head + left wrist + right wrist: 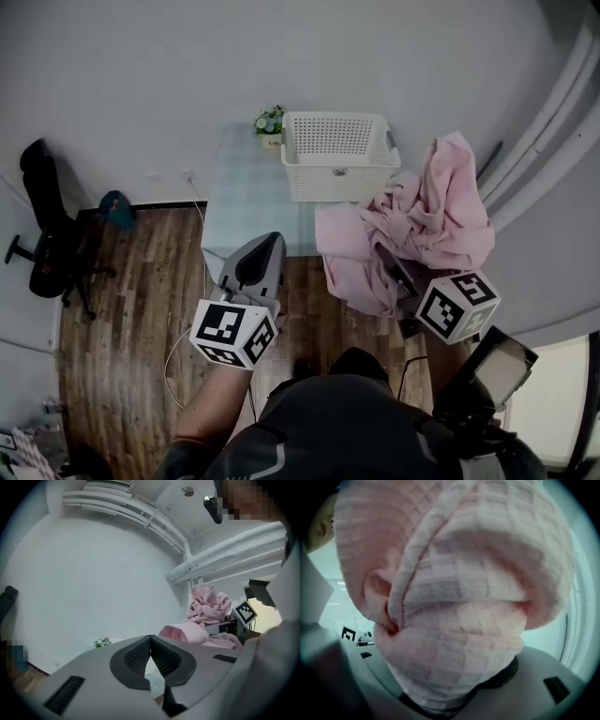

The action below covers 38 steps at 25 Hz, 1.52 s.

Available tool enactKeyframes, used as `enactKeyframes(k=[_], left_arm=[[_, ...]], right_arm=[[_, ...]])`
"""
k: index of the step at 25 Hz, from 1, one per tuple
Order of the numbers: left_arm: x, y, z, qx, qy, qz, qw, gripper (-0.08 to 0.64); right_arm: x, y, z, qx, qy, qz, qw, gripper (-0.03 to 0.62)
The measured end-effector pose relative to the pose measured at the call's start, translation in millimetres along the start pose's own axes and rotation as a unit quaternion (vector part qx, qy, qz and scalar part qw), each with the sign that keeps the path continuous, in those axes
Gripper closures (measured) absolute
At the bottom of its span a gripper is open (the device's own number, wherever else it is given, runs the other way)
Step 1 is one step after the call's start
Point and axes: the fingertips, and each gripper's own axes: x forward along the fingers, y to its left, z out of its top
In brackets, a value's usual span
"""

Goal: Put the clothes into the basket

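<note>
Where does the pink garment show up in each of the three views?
Head view: pink garment right of centre, just right of the white basket.
Left gripper view: pink garment right of centre, beyond the jaws.
Right gripper view: pink garment fills most of the frame, bunched between the jaws.
Shared landmark: right gripper's marker cube, next to the garment in the head and left gripper views.

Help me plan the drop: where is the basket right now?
In the head view the white basket sits at the table's far end, just right of the flower pot, with the pink clothes bunched to its right.
</note>
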Motion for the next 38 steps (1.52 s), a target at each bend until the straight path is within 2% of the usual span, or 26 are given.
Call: enactKeyframes(k=[9,17,21,23,28,35,38], left_arm=[[43.5,26.3,12.5,0.001,0.012,0.002,0.9999,0.552],[123.4,56.5,32.0,0.022,0.026,0.016,0.9993,0.552],[184.1,72.9,31.6,0.036,0.029,0.035,0.9983,0.552],[200.6,76.6,39.5,0.039,0.028,0.043,0.9979,0.552],[221.7,81.2,50.1,0.039,0.021,0.056,0.9975,0.552],[225.6,78.0,62.4,0.049,0.023,0.073,0.9959,0.552],[213.8,70.3,75.0,0.053,0.028,0.077,0.9952,0.552]], right_arm=[[47.6,-18.9,19.5,0.011,0.002,0.014,1.0,0.281],[121.5,-78.3,52.0,0.036,-0.016,0.031,0.999,0.28],[167.4,-128.3,61.7,0.049,-0.017,0.043,0.998,0.28],[179.9,-139.7,71.5,0.059,-0.015,0.048,0.997,0.28],[195.8,-152.8,82.0,0.082,-0.019,0.06,0.995,0.28],[206.6,-165.9,89.3,0.134,-0.021,0.065,0.989,0.279],[197.6,-157.8,95.8,0.157,-0.016,0.062,0.985,0.279]])
